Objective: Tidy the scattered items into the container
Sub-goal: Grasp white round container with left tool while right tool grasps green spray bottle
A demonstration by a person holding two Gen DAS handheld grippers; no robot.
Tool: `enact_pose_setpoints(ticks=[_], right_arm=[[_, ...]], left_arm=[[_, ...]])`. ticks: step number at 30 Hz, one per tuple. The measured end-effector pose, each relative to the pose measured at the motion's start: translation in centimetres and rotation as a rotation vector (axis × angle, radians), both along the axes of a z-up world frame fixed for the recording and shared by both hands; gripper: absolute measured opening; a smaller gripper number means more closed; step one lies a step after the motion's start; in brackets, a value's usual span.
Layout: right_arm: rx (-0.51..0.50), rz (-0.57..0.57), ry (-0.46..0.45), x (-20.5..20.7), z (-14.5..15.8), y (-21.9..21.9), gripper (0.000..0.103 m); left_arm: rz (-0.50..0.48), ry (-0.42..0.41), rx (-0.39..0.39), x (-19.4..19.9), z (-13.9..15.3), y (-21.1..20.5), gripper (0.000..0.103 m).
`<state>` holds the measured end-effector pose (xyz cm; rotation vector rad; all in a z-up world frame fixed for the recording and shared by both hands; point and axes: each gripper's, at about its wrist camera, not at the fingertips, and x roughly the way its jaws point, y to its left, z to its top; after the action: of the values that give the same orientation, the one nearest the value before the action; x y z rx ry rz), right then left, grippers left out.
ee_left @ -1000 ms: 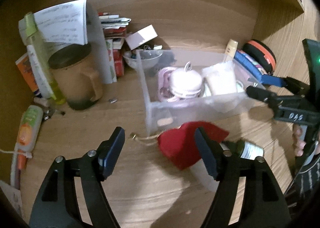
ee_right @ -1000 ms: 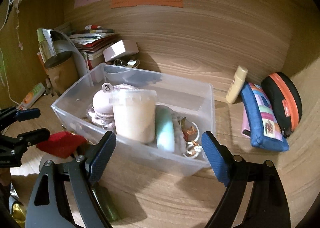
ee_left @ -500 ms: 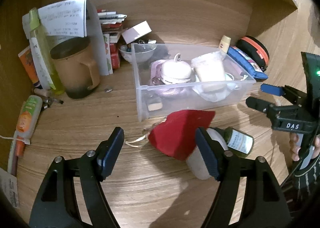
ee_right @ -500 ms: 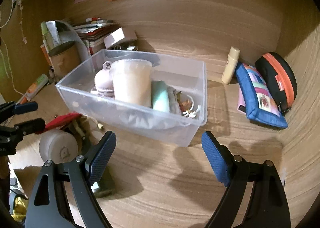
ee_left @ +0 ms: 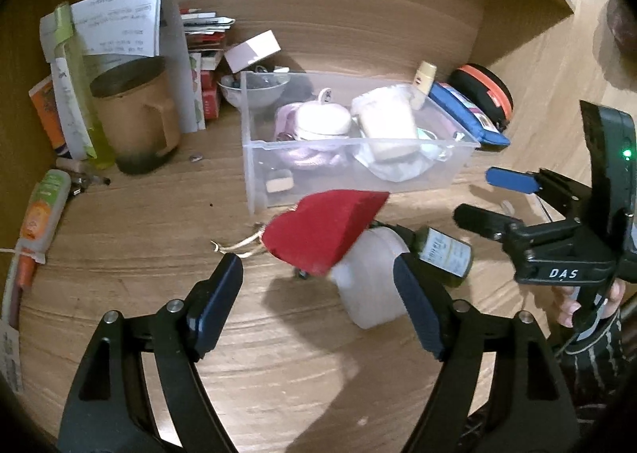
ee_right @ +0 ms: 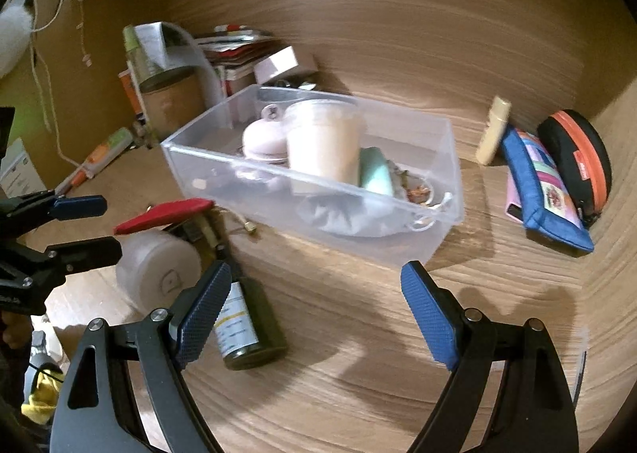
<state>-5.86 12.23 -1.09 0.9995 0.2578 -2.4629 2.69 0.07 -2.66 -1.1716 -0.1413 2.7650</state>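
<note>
Heart (ee_left: pixel 324 228) looks soft, light (probably felt); pinch its broad lobe. Left gripper (ee_left: pixel 318 299) and right gripper (ee_right: pixel 314 307) both spread, empty.

The left gripper (ee_left: pixel 316 305) is hovering low over the desk with its jaws spread wide and nothing between them. The right gripper (ee_right: pixel 314 305) is likewise gaping wide and holding nothing, angled in from the right side. A hand (ee_left: pixel 577 299) is gripping the right gripper's handle.
</note>
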Motion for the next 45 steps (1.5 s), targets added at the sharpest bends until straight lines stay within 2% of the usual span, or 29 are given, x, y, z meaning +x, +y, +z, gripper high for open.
enact_pose_setpoints(ticks=[15, 22, 27, 28, 30, 35, 36, 42, 44, 45], right_arm=[[0.067, 0.045, -0.066, 0.6, -2.8, -1.6, 0.086], [0.102, 0.051, -0.065, 0.4, -3.7, -2.2, 0.085], [0.076, 0.063, -0.096, -0.2, -4.1, -2.1, 0.083], [0.067, 0.068, -0.1, -0.2, -4.1, -2.1, 0.081], [0.056, 0.075, -0.1, -0.3, -4.0, -2.1, 0.071], [0.038, 0.096, -0.118, -0.6, -4.3, -2.4, 0.045], [0.035, 0.097, -0.118, -0.6, -4.2, -2.4, 0.044], [0.054, 0.104, -0.15, -0.7, -4.4, -2.7, 0.046], [0.052, 0.104, -0.157, -0.8, -4.4, -2.9, 0.061], [0.049, 0.1, -0.147, -0.8, -4.3, -3.0, 0.064]], left_arm=[[-0.053, -0.051, 0.033, -1.1, -2.2, 2.4, 0.078], [-0.055, -0.083, 0.052, -2.4, -3.5, 3.1, 0.078], [-0.039, -0.105, 0.088, -2.7, -4.1, 2.8, 0.075], [-0.038, -0.108, 0.093, -2.7, -4.1, 2.7, 0.073], [-0.034, -0.107, 0.095, -2.7, -4.1, 2.7, 0.065], [-0.004, -0.098, 0.088, -2.7, -4.1, 2.2, 0.065], [0.002, -0.095, 0.084, -2.6, -4.1, 2.2, 0.065], [0.016, -0.088, 0.086, -1.9, -3.9, 1.6, 0.065], [0.018, -0.082, 0.092, -1.5, -3.7, 1.4, 0.065], [0.021, -0.075, 0.093, -1.3, -3.5, 1.3, 0.065]])
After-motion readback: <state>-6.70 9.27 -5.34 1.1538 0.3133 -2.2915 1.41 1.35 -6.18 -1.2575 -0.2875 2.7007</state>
